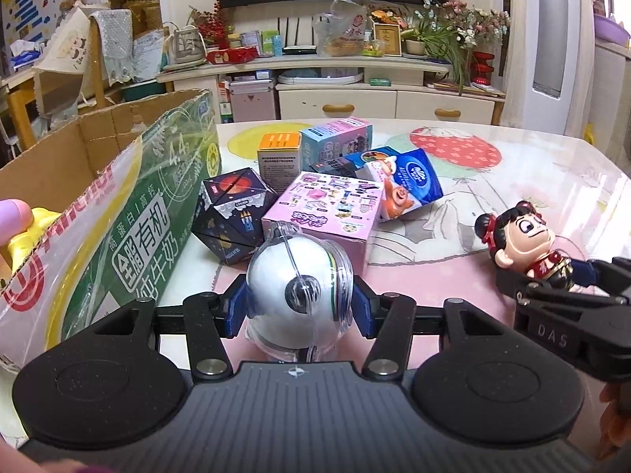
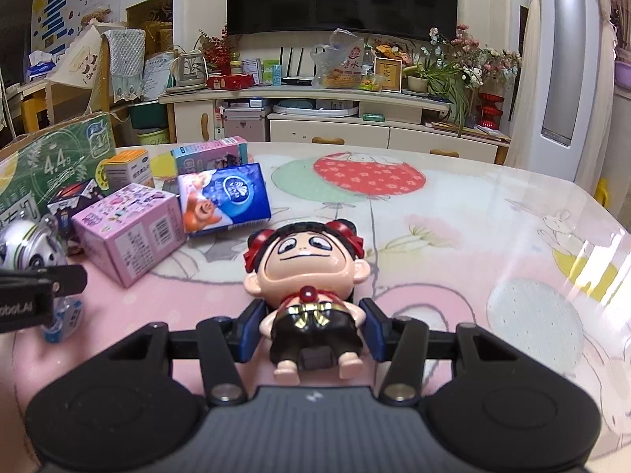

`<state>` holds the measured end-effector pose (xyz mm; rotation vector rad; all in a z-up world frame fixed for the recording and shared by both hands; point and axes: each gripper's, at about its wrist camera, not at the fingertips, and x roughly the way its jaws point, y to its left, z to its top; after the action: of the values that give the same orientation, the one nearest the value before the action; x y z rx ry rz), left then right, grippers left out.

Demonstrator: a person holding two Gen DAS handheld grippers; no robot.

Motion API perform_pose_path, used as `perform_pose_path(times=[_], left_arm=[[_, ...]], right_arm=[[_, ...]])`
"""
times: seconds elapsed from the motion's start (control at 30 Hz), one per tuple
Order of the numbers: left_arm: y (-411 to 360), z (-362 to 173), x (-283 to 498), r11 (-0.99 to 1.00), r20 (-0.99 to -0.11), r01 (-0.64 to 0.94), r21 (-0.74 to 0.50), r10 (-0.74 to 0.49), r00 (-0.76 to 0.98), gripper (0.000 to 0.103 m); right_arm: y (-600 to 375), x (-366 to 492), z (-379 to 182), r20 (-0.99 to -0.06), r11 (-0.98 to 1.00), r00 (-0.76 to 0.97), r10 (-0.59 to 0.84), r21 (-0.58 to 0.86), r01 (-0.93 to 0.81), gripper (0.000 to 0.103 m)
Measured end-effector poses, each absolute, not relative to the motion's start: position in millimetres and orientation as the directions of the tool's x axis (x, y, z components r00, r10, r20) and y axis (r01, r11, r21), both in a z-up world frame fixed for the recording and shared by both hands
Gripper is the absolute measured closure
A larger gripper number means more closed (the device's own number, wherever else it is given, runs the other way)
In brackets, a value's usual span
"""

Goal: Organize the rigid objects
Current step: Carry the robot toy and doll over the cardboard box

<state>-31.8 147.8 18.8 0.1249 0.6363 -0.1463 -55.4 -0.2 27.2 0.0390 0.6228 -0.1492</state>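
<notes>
Our left gripper (image 1: 299, 307) pinches a clear ball (image 1: 299, 280) above the counter (image 1: 453, 244), beside the carton (image 1: 118, 205); our right gripper (image 2: 311, 331) pinches a doll (image 2: 307, 276); boxes (image 2: 130, 228) lie left.

Table (image 2: 473, 205), glossy cartoon-print cover. Ahead-left of right gripper: pink box (image 2: 130, 228), tissue pack (image 2: 224, 197), dark cube (image 1: 232, 213), orange-top box (image 1: 278, 157), blue box (image 1: 339, 138), open carton (image 1: 118, 205).
</notes>
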Motion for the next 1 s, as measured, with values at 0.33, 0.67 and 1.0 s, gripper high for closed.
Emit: perform_pose_path(times=[0.33,0.67,1.0], left_arm=[[152,29,-40,0.978,-0.598,0.208,0.017,-0.157,0.786,0.037],[167,67,-48,0.973,-0.549,0.227,-0.043,-0.213,0.808,0.037],[200,104,-47,0.979,-0.506,0.191,-0.068,-0.199,0.839,0.037]], right_arm=[[4,-71,30,-0.604,0.985,0.787,-0.125,0.017,0.170,0.052],[14,-86,47,-0.621,0.984,0.776,-0.111,0.040,0.173,0.052],[46,-86,85,-0.572,0.996,0.819,-0.050,0.036,0.085,0.052]])
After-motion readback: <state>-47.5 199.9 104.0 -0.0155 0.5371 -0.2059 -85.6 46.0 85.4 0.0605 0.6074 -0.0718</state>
